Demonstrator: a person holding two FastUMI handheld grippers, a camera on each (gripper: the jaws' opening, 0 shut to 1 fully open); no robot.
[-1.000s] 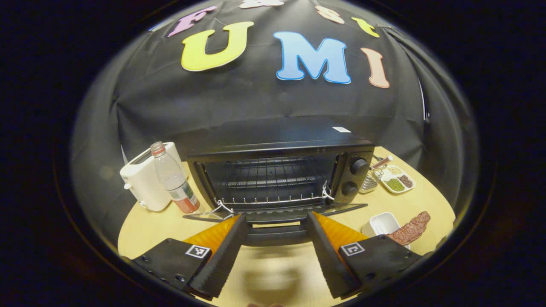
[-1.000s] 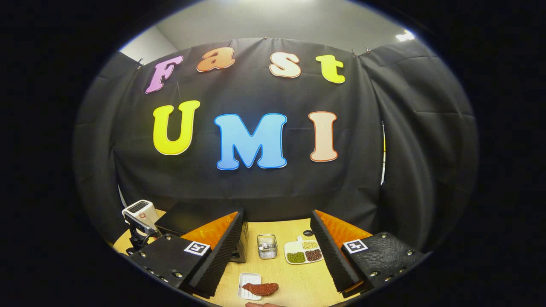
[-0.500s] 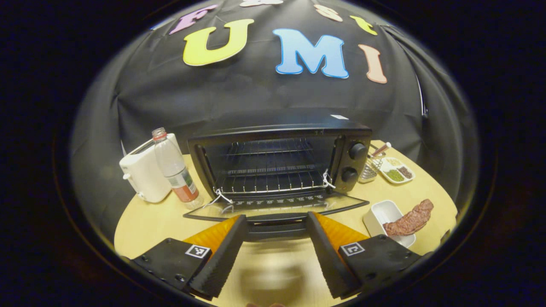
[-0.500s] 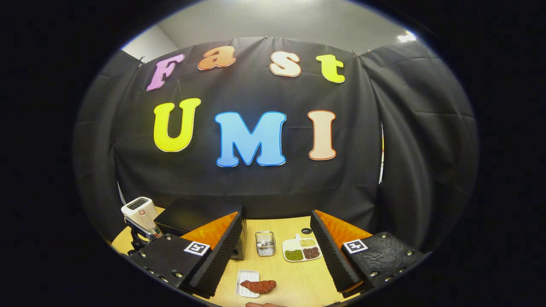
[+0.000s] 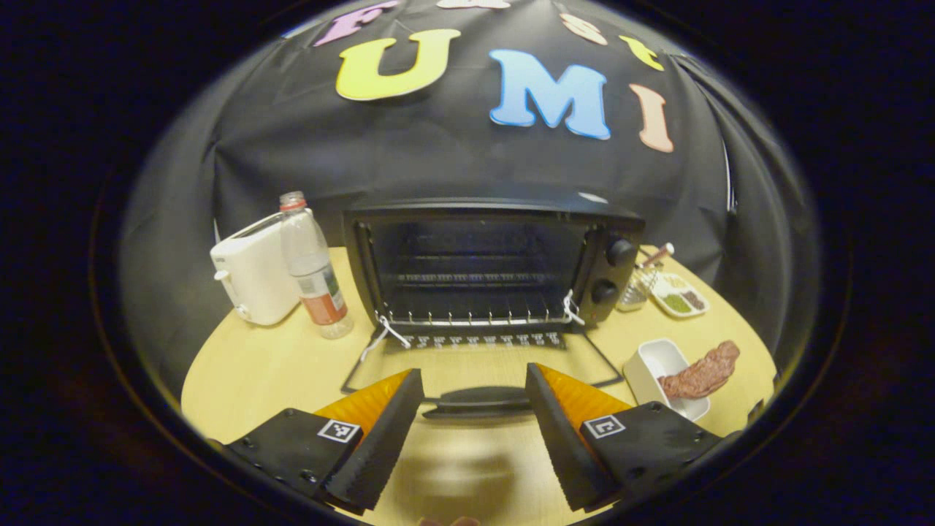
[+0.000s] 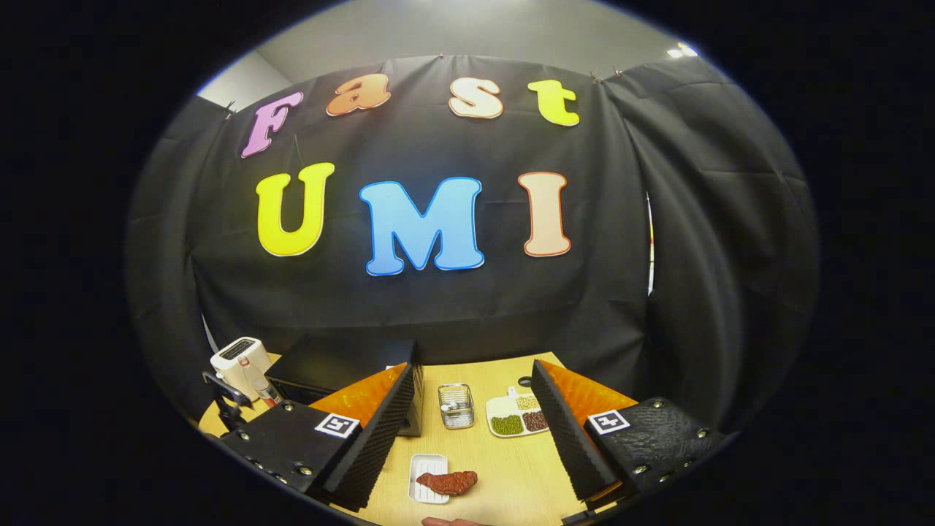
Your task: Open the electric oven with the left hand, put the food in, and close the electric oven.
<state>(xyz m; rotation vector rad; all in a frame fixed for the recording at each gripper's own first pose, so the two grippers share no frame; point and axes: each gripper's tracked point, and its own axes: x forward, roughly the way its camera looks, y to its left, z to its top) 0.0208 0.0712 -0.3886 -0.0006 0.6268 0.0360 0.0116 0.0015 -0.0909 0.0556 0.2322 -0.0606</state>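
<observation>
Electric oven (image 5: pixel 497 263) stands mid-table, door (image 5: pixel 482 361) fully lowered. Left gripper (image 5: pixel 473 438), fingers apart, straddles the door handle (image 5: pixel 478 399) without gripping. Right gripper (image 6: pixel 475 438) hangs spread above the food (image 6: pixel 447 481) on its white dish (image 6: pixel 427 467).

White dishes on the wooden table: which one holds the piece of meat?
The small plain white rectangular tray nearest the open black oven door; the brown meat overhangs it. The divided dish farther back holds grains.

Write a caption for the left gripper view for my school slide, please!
The open left gripper faces the electric oven, its door down flat, meat waiting beside.
</observation>
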